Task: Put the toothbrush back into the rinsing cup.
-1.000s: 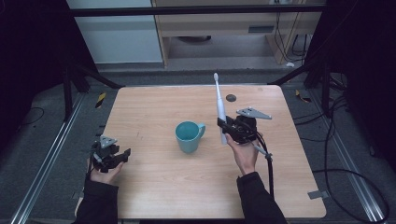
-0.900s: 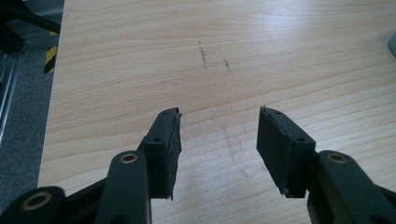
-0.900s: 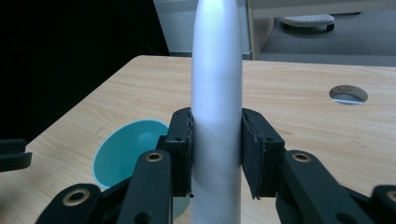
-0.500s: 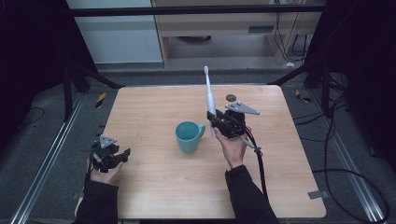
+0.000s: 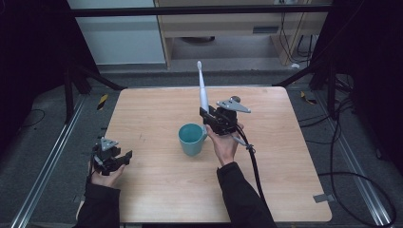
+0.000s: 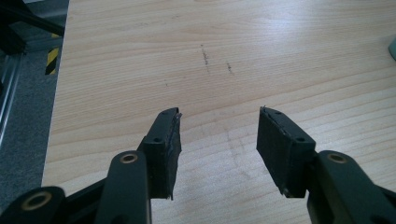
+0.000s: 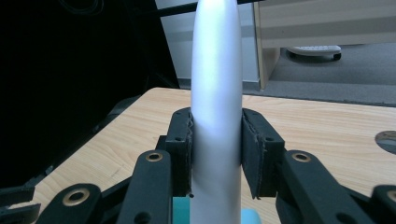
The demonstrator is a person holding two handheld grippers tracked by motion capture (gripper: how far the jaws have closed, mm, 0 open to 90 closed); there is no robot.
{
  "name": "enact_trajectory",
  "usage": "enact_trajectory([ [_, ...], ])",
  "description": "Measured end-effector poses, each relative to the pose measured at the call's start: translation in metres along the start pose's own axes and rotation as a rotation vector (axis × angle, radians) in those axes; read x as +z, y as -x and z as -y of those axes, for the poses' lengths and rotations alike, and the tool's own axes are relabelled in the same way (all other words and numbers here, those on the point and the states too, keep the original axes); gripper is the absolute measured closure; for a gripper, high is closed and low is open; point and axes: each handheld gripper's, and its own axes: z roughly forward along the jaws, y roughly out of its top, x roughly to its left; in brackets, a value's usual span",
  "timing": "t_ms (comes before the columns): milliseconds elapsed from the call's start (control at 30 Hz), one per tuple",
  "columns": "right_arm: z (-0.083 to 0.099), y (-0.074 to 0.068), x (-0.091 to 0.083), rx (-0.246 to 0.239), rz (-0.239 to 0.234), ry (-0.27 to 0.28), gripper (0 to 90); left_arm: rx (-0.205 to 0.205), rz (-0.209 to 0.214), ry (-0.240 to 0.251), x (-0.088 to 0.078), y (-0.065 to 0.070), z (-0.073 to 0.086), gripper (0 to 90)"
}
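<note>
A white toothbrush [image 5: 202, 88] stands nearly upright, head up, in my right gripper [image 5: 209, 115], which is shut on its handle [image 7: 215, 121] just right of and above a teal mug [image 5: 191, 138] at the table's middle. The mug's rim [image 7: 247, 215] peeks out below the jaws in the right gripper view. My left gripper [image 5: 124, 157] rests at the table's left front edge, open, with nothing between its fingers [image 6: 164, 147], above bare wood.
The wooden table [image 5: 157, 190] has faint pencil marks [image 6: 205, 56] ahead of the left gripper. A small dark disc [image 7: 386, 140] lies on the table toward its back. A cable [image 5: 254, 161] trails from the right gripper along the forearm. Dark frame posts surround the table.
My right gripper has carried the toothbrush leftward to beside the mug and tilted it more upright. The left gripper has stayed put.
</note>
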Motion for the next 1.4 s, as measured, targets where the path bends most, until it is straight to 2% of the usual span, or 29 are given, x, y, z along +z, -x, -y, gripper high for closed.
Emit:
enact_trajectory([
  [233,0.002,-0.006,0.011,-0.01,0.008,-0.005,66.3,-0.004,-0.001,0.003,0.0,-0.001,0.0,49.1],
  [600,0.0,-0.02,0.023,0.0,-0.02,0.012,66.2,-0.007,-0.002,0.008,-0.001,-0.001,0.0,49.4],
  [1033,0.012,-0.028,0.038,-0.012,-0.025,-0.013,66.2,-0.008,0.001,0.01,-0.001,-0.001,0.0,49.4],
  [1267,0.025,-0.03,0.045,-0.011,-0.024,-0.034,66.3,-0.004,0.0,0.01,-0.001,-0.001,0.0,49.4],
  [1400,0.032,-0.03,0.048,-0.027,-0.013,-0.052,66.2,-0.004,-0.001,0.01,-0.001,-0.001,0.0,49.4],
])
